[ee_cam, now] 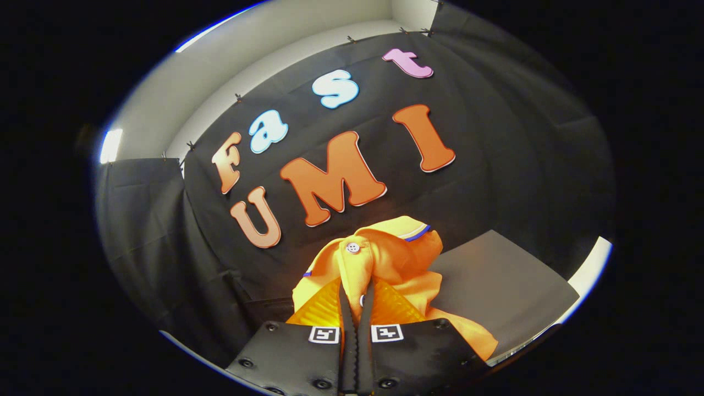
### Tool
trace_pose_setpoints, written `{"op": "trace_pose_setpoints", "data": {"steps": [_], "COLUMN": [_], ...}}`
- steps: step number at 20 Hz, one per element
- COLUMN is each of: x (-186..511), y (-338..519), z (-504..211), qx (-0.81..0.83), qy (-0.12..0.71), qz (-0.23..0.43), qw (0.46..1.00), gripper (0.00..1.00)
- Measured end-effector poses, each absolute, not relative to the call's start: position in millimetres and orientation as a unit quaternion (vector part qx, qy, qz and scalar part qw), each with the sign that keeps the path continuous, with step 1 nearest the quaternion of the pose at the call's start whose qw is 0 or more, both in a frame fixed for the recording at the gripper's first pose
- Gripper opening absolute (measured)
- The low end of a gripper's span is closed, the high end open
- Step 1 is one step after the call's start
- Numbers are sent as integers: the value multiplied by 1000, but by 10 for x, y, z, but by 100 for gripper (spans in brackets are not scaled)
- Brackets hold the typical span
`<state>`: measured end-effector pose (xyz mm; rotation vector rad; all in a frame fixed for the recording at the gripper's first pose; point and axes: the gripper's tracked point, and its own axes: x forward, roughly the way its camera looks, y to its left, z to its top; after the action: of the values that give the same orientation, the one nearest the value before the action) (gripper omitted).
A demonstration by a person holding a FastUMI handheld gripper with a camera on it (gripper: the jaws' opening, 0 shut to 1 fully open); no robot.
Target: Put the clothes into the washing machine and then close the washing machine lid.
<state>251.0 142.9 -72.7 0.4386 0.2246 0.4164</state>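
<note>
1. The orange garment is bunched up in the grip of your gripper and hangs off it, raised in front of the black cloth wall. A white button sits on the fold just ahead of the fingertips, and a striped trim edge shows on the far side of the bundle.

2. Your fingers are almost fully closed, with only a thin slot between them, and a fold of the cloth is pinched in that slot. Both seem to press on it, so the hold looks firm.

3. Part of the cloth droops on the right side of the fingers, over the grey panel beyond them. I cannot tell whether that panel belongs to the washing machine; no drum opening is visible from here.

4. The step in hand looks like carrying the garment to the machine. Keep the squeeze steady, because the pinch is on one fold and the rest hangs free.

5. Carry it high enough that the trailing end clears any rim on the way in, and move smoothly so the bundle does not swing.

6. Bring the fingers over the middle of the opening before you let go, then lower them so the loose end goes in first.

7. Open fully only once the cloth is inside, and check that nothing lies across the edge before you go for the lid.
</note>
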Motion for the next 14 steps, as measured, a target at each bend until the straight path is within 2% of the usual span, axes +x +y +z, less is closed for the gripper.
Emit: {"op": "trace_pose_setpoints", "data": {"steps": [6,14], "x": [2165,1786], "y": [1801,2775], "z": [-426,-134], "qx": [175,158], "qy": [63,34], "qz": [200,152], "qw": [962,975], "gripper": [8,7]}}
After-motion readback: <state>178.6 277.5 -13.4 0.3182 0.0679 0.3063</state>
